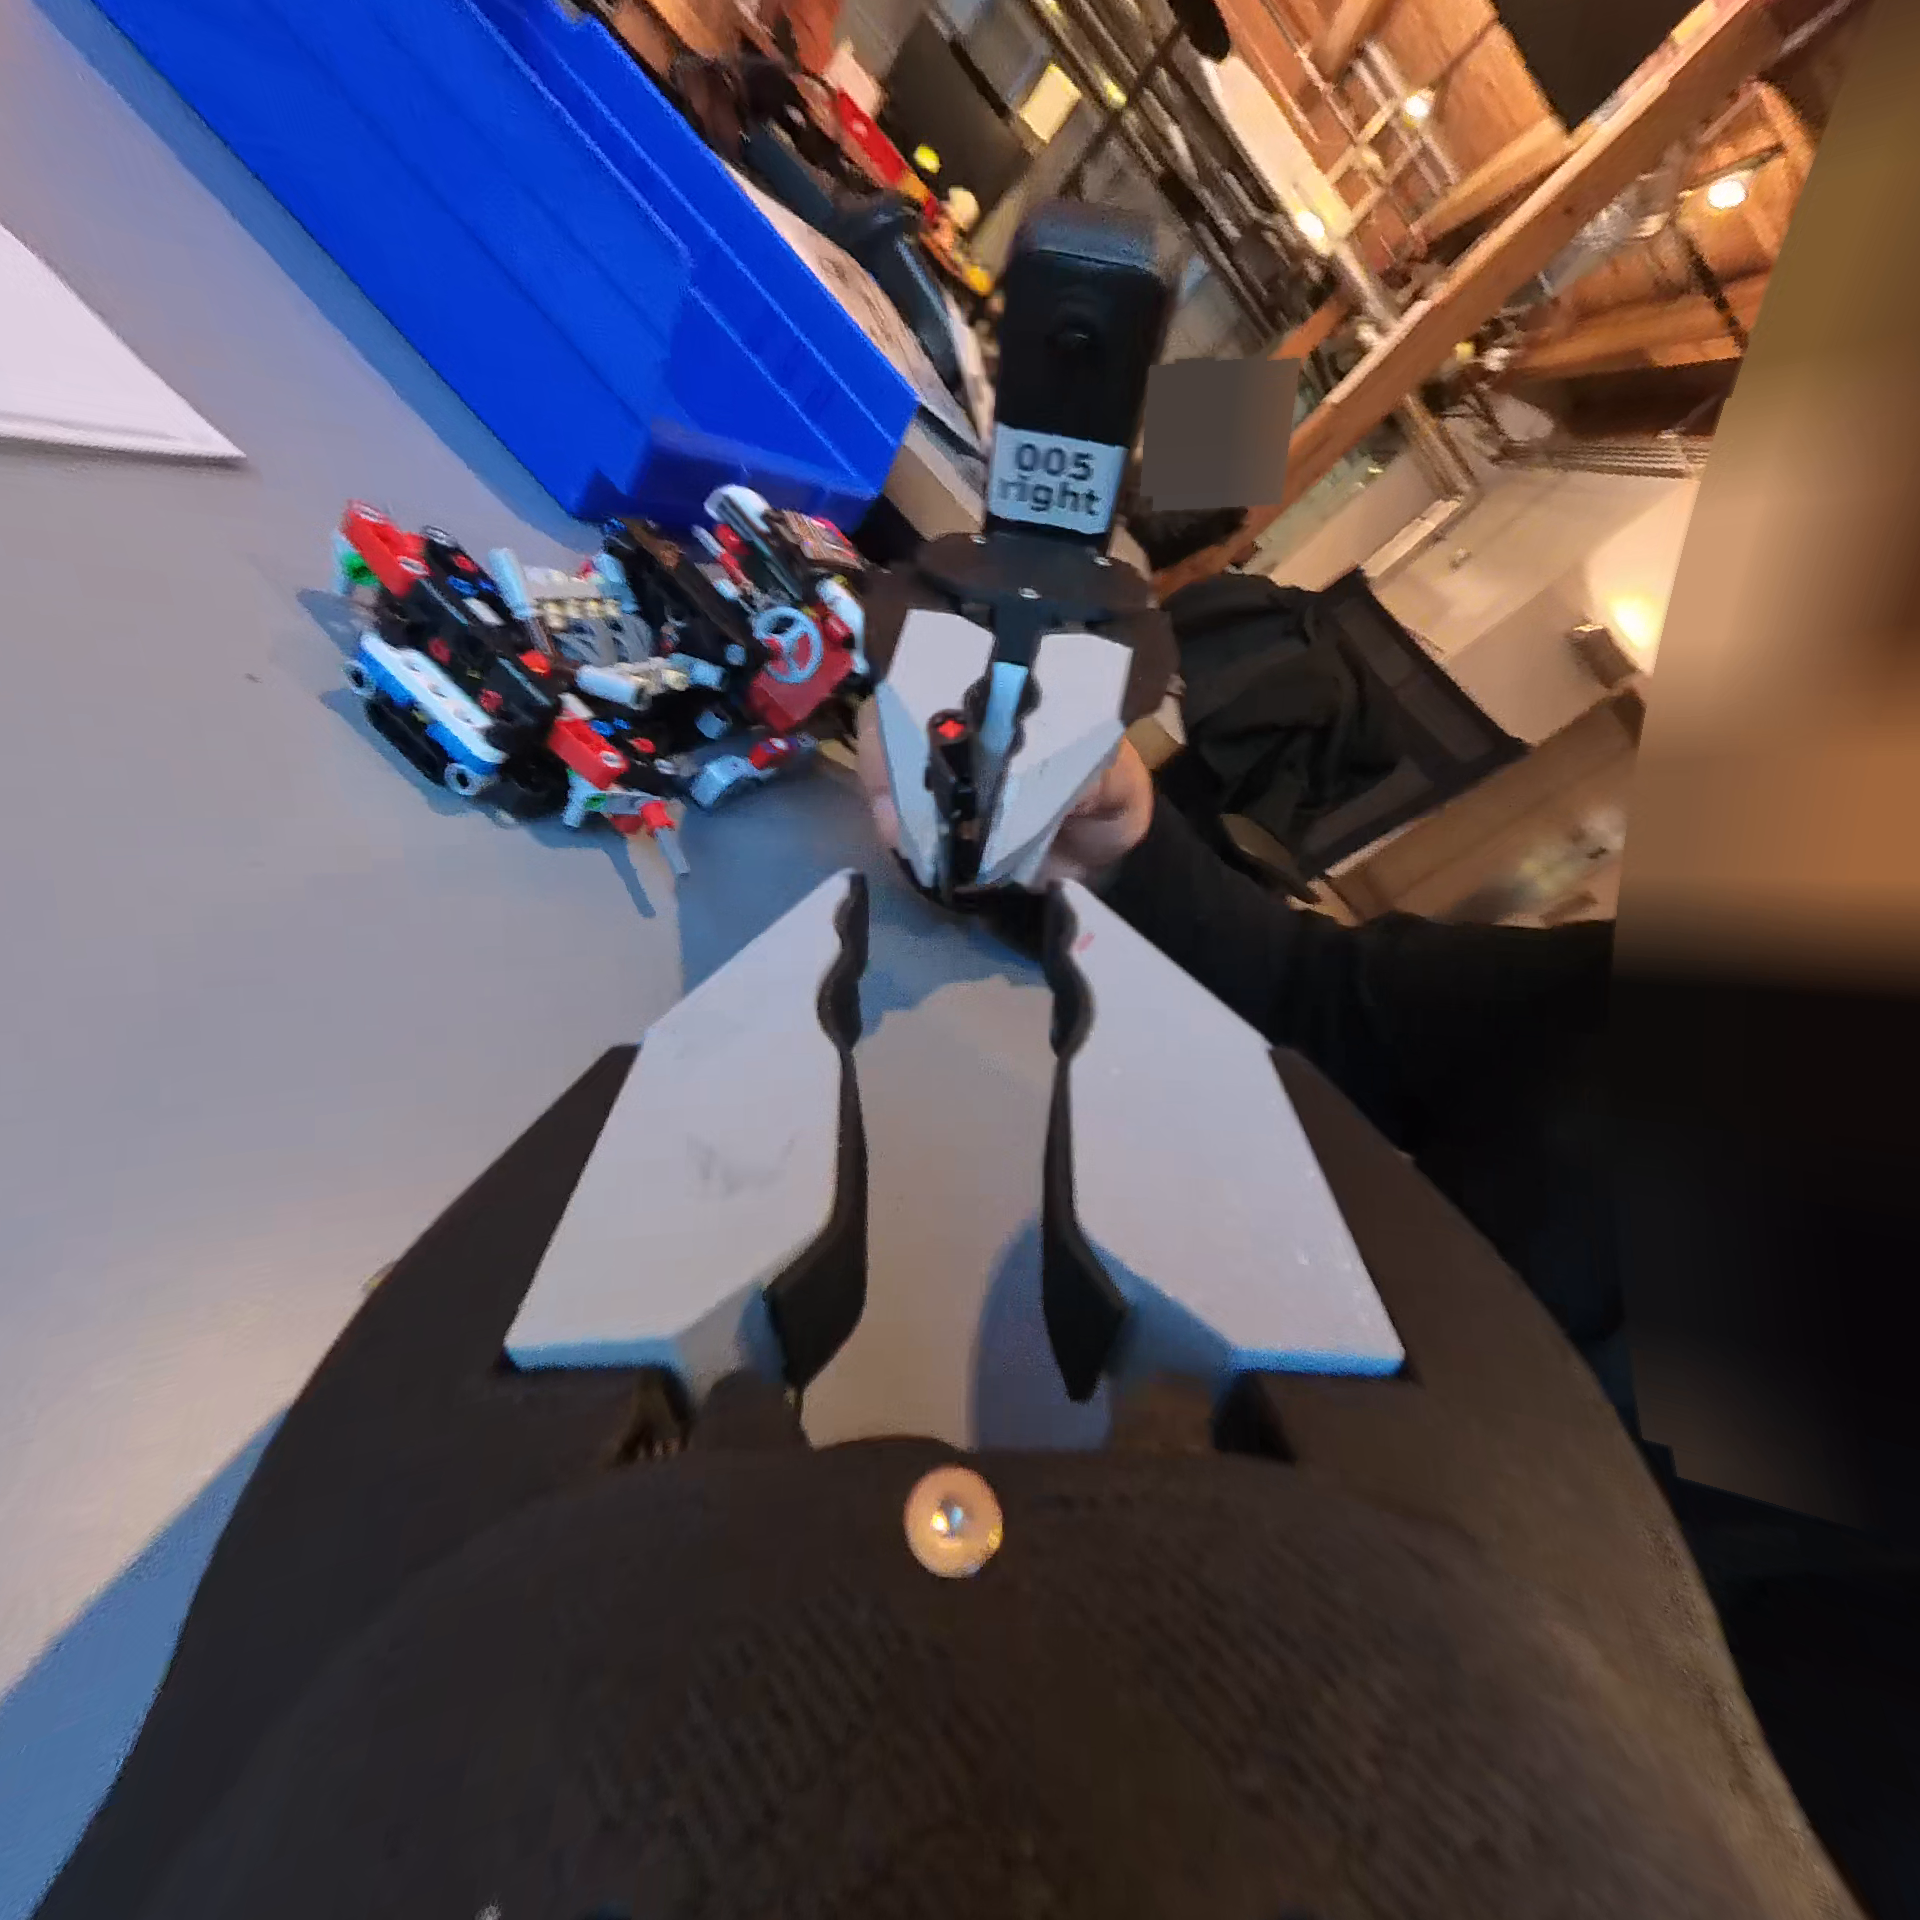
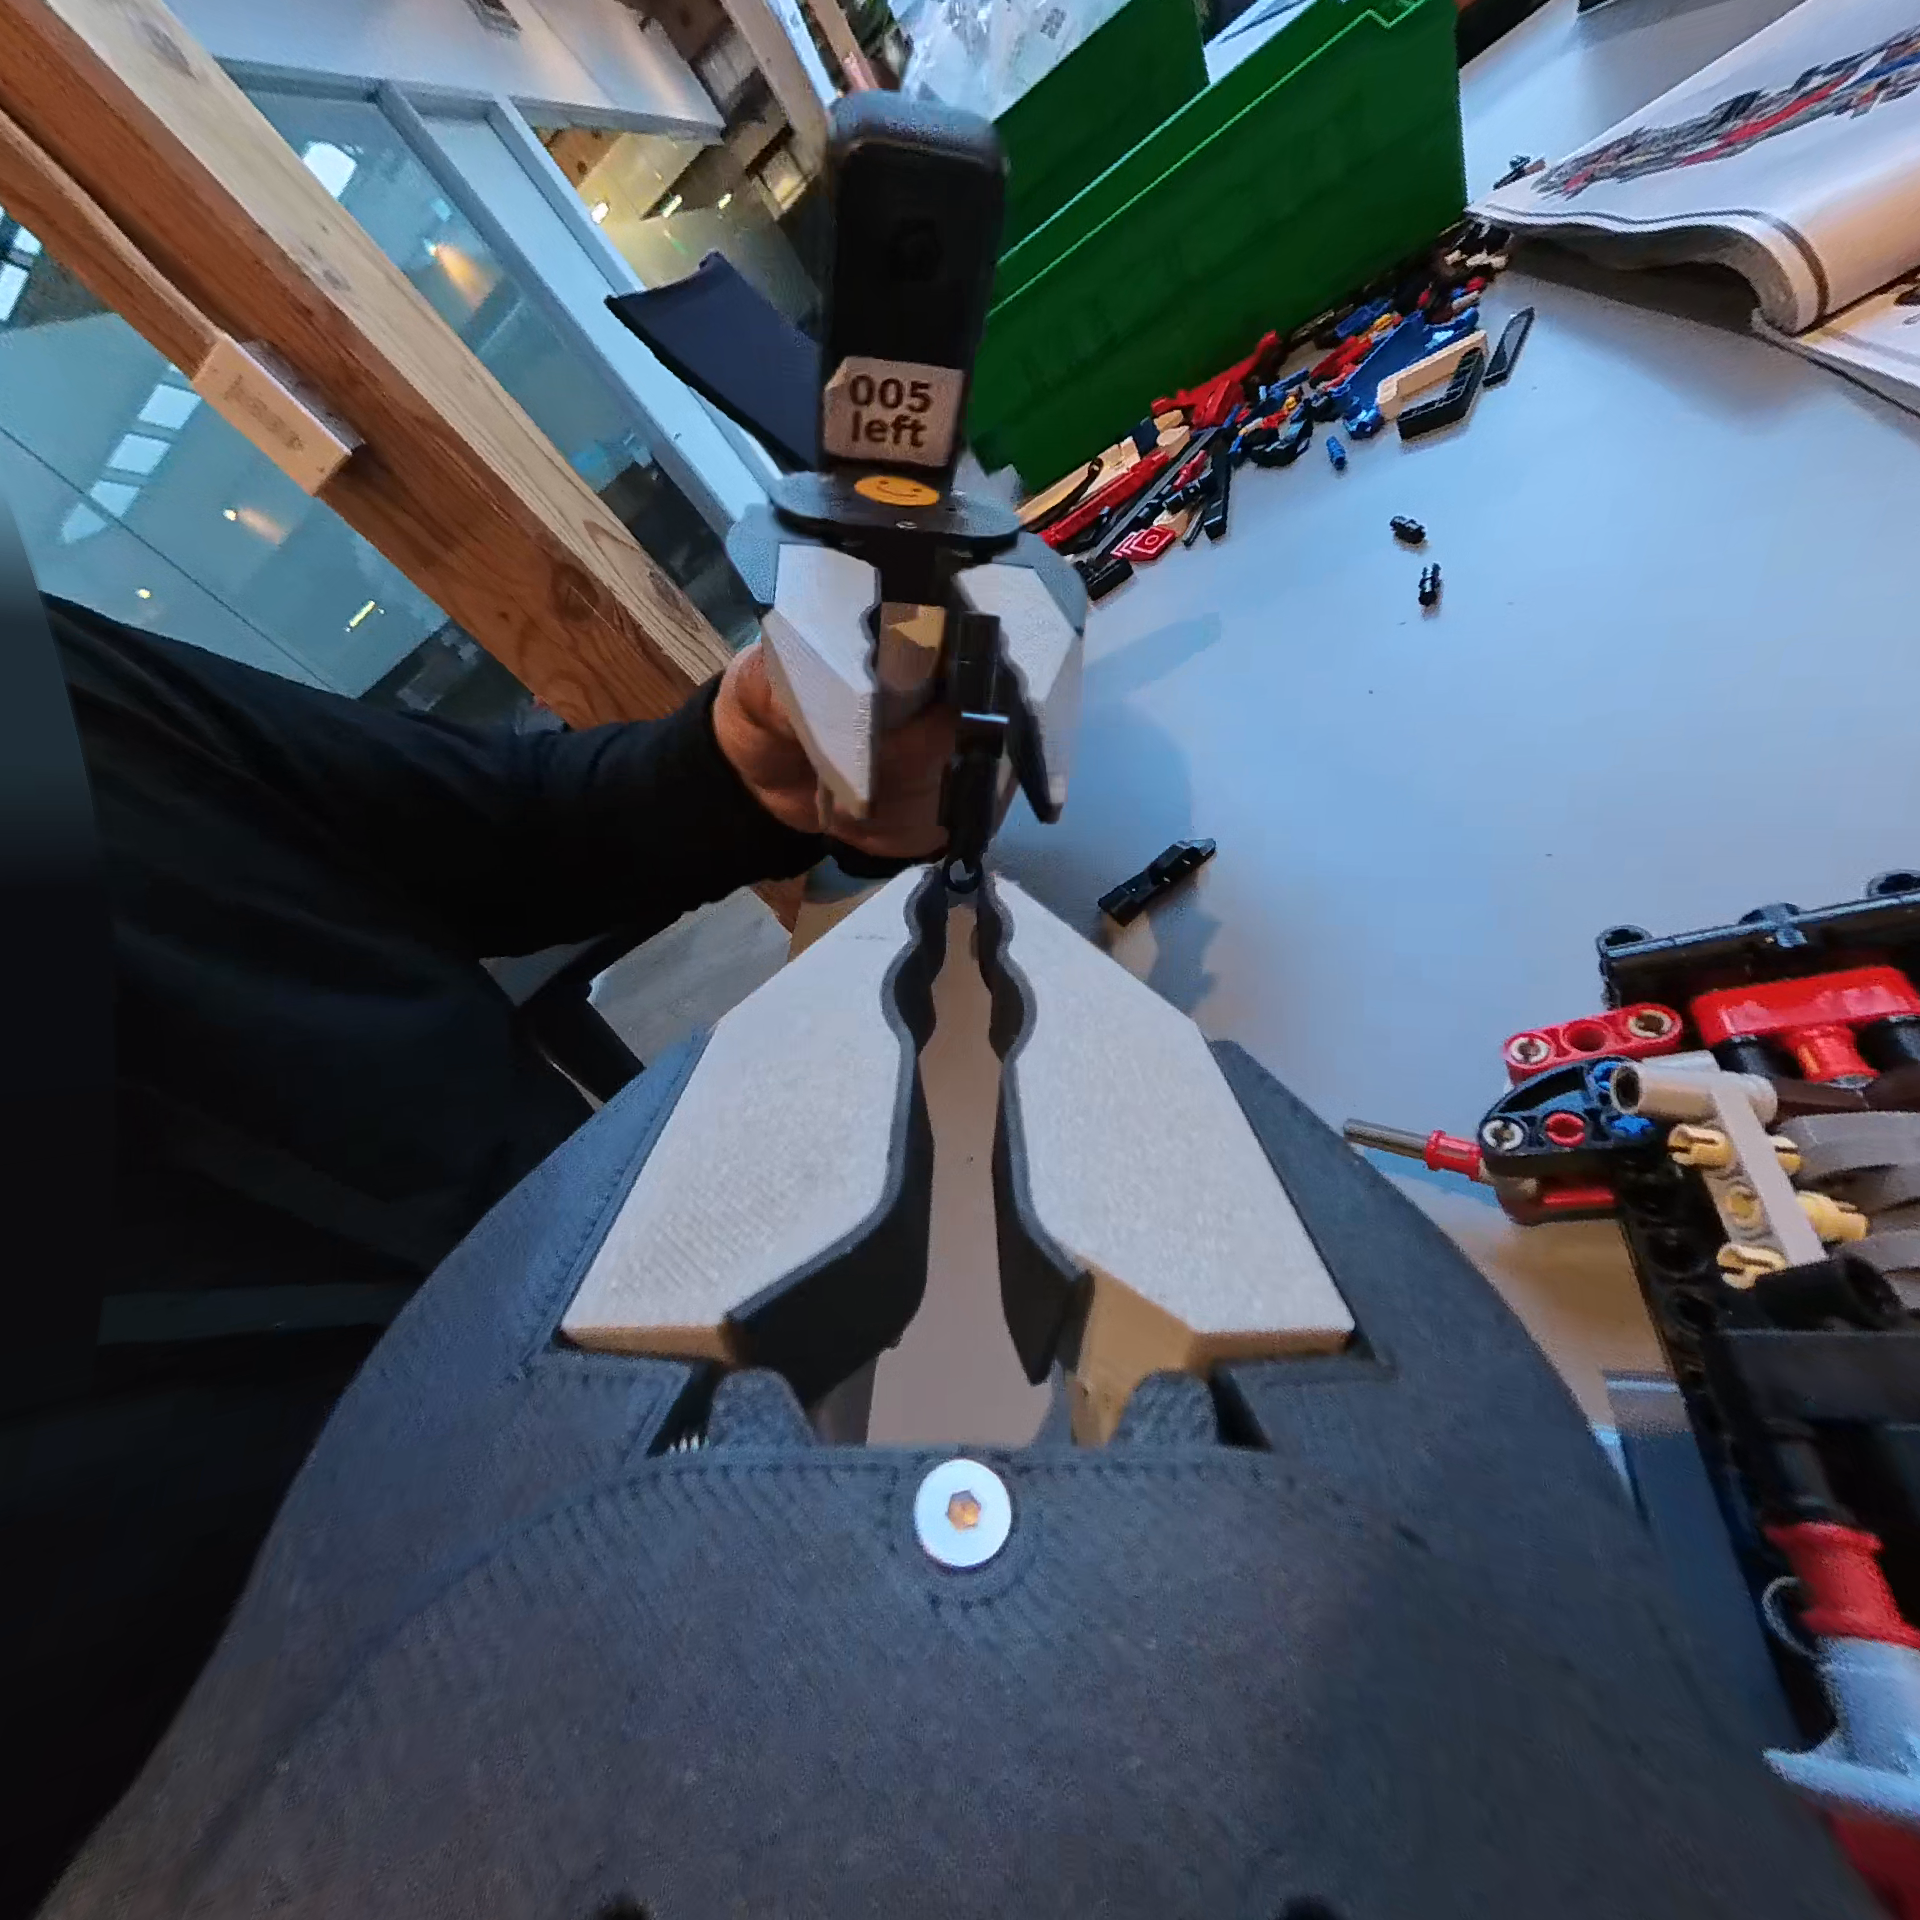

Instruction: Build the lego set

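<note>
Tools meet above the desk: our right tool pinches a black piece; our left tool gapes, maybe to grab it next.

Even, cool daylight on the grey table in both views; warm lamp spots glow in the background of the left wrist view. Soft, short shadows under the lego assembly and the loose black piece. No hard glare; a small glint on each gripper's mounting screw. Strong wide-angle bending: beams and bin edges curve toward the frame borders. Left wrist view smeared with motion blur, worst on the blue bin and background. Right wrist view sharper; its left edge falls into dark vignette.
</note>
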`<state>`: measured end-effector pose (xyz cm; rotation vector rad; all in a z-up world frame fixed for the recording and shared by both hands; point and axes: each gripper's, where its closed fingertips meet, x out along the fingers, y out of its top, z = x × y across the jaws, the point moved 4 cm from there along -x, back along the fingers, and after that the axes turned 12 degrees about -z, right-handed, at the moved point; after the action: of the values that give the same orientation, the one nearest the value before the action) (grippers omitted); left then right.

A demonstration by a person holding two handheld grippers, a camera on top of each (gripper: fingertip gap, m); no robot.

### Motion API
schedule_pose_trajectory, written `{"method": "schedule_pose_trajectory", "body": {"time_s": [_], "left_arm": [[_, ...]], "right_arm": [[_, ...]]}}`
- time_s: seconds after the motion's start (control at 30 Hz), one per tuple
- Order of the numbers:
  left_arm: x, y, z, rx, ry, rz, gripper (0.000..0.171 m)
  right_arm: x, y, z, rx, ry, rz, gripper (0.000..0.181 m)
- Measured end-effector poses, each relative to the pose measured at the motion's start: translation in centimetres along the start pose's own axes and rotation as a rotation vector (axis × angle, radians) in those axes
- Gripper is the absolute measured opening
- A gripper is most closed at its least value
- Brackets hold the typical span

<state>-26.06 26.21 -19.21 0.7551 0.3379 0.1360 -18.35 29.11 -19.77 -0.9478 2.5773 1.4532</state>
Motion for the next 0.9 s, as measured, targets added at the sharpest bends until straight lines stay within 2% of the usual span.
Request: {"method": "schedule_pose_trajectory", "body": {"time_s": [0.07, 0.17, 0.27, 0.4, 0.57, 0.73, 0.77, 0.83, 0.9], "left_arm": [[0.2, 0.1, 0.3, 0.002, -0.042, -0.010, 0.028], [0.6, 0.0, 0.3, 0.045, 0.006, -0.044, 0.005], [0.8, -0.2, -0.1, 0.054, 0.083, -0.069, 0.005], [0.9, -0.3, -0.6, -0.024, 0.116, -0.008, 0.005], [0.8, -0.5, -1.3, -0.169, 0.050, 0.089, 0.004], [0.6, 0.0, -1.7, -0.240, 0.019, 0.160, 0.004], [0.5, 0.1, -1.6, -0.246, 0.017, 0.171, 0.004], [0.6, 0.1, -1.7, -0.229, 0.035, 0.157, 0.004], [0.6, 0.1, -1.5, -0.239, 0.018, 0.165, 0.004]], "right_arm": [[0.2, -0.1, -0.2, 0.004, 0.022, -0.017, 0.002], [0.6, -0.5, -0.3, -0.003, 0.026, -0.052, 0.002], [0.6, -0.7, 0.1, -0.009, -0.023, -0.070, 0.002], [0.6, -0.7, 0.6, -0.060, -0.129, -0.080, 0.002], [0.8, -0.4, 0.5, -0.318, -0.440, -0.138, 0.002], [1.3, -0.1, 0.1, -0.782, -0.963, -0.258, 0.002], [1.3, 0.0, 0.0, -0.832, -1.028, -0.264, 0.002], [1.3, -0.2, 0.0, -0.797, -1.008, -0.244, 0.002], [0.9, -0.1, 0.0, -0.653, -0.849, -0.172, 0.001]]}}
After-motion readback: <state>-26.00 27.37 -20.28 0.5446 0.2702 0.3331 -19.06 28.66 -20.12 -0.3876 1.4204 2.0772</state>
